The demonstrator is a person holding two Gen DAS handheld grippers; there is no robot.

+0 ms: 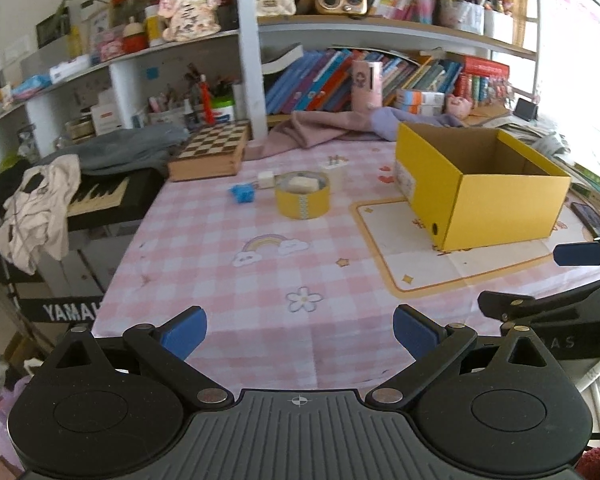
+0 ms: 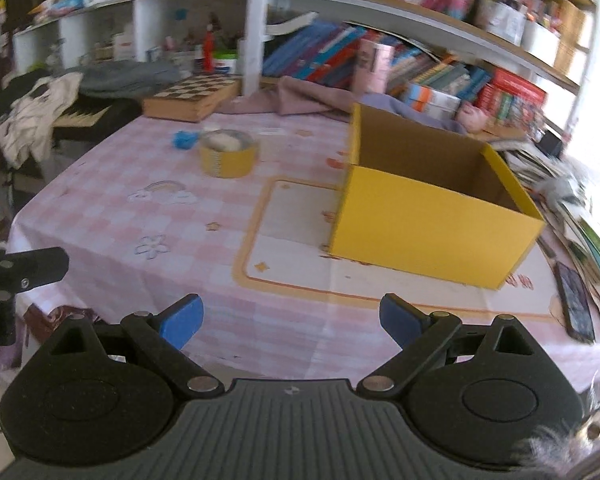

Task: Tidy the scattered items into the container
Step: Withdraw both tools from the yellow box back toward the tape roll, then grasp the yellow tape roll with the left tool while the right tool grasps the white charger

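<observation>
Both grippers hover wide and empty over the near desk: left gripper; right gripper; the yellow cardboard box stands open at right; the blue toy and yellow tape roll lie well beyond; the left should approach low, straddling the toy squarely before closing.

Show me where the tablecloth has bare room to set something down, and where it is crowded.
Bare: the stretch between both open grippers, left gripper, right gripper, and the yellow box; also the rainbow print area. Crowded: around the yellow tape roll, blue item, chess box.
</observation>
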